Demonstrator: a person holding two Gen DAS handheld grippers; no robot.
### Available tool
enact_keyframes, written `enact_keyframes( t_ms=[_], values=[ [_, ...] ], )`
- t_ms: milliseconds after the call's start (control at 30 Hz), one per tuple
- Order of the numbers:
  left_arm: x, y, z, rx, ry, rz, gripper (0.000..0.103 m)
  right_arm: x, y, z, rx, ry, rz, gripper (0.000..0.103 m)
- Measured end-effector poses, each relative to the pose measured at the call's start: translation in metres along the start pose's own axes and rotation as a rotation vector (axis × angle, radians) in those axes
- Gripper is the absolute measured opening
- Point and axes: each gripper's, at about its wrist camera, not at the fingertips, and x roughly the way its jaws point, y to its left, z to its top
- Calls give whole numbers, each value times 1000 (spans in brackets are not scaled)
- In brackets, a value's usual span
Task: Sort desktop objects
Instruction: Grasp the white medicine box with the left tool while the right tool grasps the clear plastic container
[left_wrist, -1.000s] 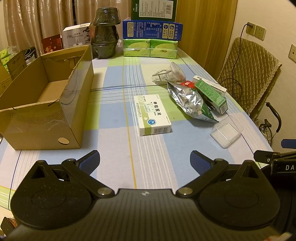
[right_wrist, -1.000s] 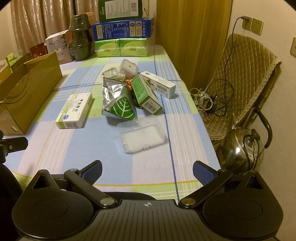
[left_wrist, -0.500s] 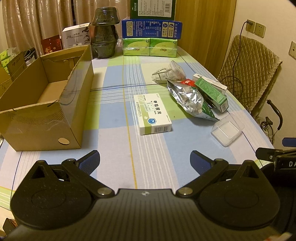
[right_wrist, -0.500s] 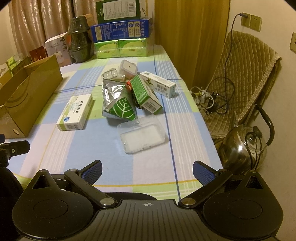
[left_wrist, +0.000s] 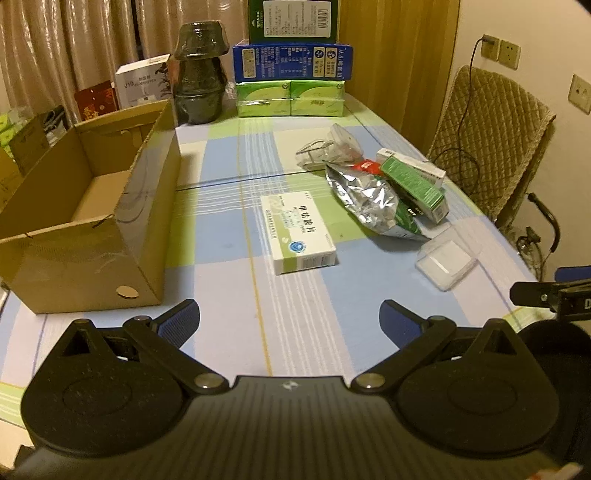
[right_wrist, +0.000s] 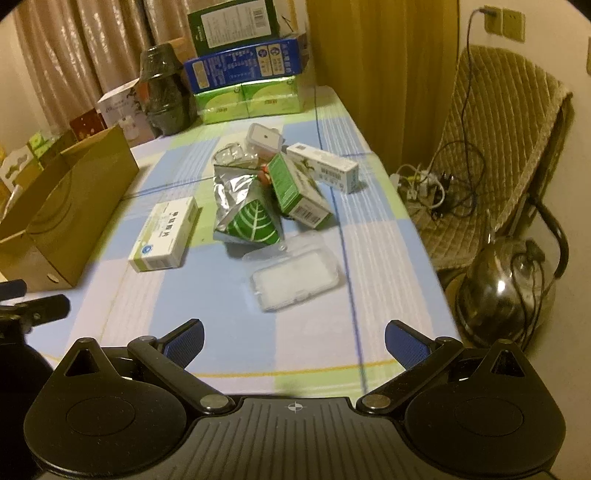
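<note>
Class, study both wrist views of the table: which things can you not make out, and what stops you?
- Cardboard box: left wrist view, near wall hides part of its floor.
- White medicine box: print too small to read.
- Red item: right wrist view, mostly covered by the foil bag.

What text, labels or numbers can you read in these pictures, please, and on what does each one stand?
"J10": white box behind the cardboard box.
Large Chinese characters on the white medicine box: visible, too blurred to quote.
Blue box and dark green box: fine print, too small.
Green carton: barcode only.
</note>
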Motion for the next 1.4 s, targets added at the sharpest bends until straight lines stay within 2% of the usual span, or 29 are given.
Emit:
enact_keyframes(
  t_ms=[133, 567, 867, 1033, 1200, 1267, 1300, 1400],
  values=[
    [9, 1, 7, -2, 12, -12, 102, 7, -6, 8, -67, 2, -4, 101],
    [62, 5, 34, 48, 45, -10, 102, 55, -11, 17, -95, 39, 48, 101],
    [103, 9, 43, 39, 77, -45, 102, 100, -4, 26, -182, 56, 82, 101],
    [125, 11, 41, 23, 99, -65, 102, 123, 2, 27, -256, 68, 64, 101],
    [143, 12, 44, 6, 102, -82, 102, 131, 1, 27, -251, 64, 74, 101],
    [149, 11, 47, -3, 97, -91, 102, 130, 2, 28, -254, 50, 72, 97],
    [152, 11, 48, -7, 93, -92, 102, 130, 3, 28, -255, 48, 69, 86],
    [165, 9, 52, -8, 95, -94, 102, 130, 3, 29, -242, 49, 69, 84]
  ],
)
